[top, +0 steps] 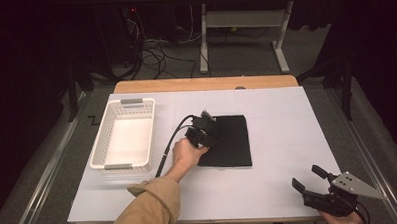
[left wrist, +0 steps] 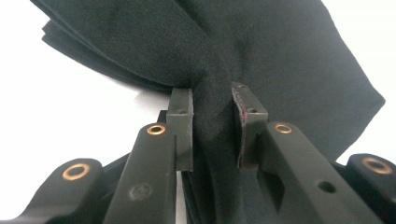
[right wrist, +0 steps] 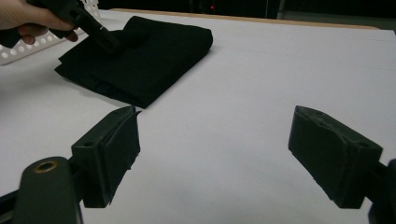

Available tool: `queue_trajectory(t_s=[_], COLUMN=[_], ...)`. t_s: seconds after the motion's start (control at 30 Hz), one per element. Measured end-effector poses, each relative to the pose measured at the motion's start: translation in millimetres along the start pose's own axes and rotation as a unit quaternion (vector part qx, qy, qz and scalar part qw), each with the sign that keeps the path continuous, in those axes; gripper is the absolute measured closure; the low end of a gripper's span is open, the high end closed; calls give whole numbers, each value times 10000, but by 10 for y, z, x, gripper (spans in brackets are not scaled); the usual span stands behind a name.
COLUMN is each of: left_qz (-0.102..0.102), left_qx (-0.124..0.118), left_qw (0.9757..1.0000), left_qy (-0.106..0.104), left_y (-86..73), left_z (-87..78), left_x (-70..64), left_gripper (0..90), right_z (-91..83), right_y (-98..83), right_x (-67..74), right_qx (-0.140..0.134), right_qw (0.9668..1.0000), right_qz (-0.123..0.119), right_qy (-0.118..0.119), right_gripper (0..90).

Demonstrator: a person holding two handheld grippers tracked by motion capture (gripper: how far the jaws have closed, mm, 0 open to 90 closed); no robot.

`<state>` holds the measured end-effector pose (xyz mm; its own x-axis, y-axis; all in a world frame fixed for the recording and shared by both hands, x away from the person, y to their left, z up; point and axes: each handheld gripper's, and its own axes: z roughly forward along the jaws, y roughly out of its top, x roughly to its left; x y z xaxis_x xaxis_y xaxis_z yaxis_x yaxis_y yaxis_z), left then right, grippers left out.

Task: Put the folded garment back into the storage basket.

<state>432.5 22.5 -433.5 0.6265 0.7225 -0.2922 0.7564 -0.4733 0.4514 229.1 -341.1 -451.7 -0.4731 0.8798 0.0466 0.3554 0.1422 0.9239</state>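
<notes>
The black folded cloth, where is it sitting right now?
In the high view the black folded cloth lies mid-table on the white sheet, just right of the white basket, its left edge pinched by the left hand-held gripper.

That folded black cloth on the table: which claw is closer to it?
Left. The left claw is clamped on the black cloth at its left edge; the right claw sits open near the table's front right corner, well clear of it.

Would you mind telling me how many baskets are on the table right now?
1. The white basket stands on the table's left side, just left of the folded black cloth that the left gripper is pinching. No other basket shows.
</notes>
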Motion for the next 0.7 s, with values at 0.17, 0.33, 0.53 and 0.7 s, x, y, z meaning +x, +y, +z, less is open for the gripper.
queue_trajectory(t_s=[0.17,0.33,0.53,0.7], left_qz=[-1,25,59,85], left_qx=[-187,-306,-434,-548], left_qw=[9997,9992,9986,9980], left_qy=[-164,-241,-289,-303], left_y=[8,12,6,-12], left_z=[-112,-201,-310,-437], left_x=[-5,-30,-41,-33], left_gripper=[710,712,714,718], right_z=[0,-1,-2,-5], right_y=[0,0,1,2], right_x=[0,2,0,-1], right_qx=[1,-2,-8,-8], right_qw=[10000,10000,10000,10000], right_qz=[-3,-9,-5,-2], right_qy=[-4,1,-4,-5], right_gripper=[172,173,174,175])
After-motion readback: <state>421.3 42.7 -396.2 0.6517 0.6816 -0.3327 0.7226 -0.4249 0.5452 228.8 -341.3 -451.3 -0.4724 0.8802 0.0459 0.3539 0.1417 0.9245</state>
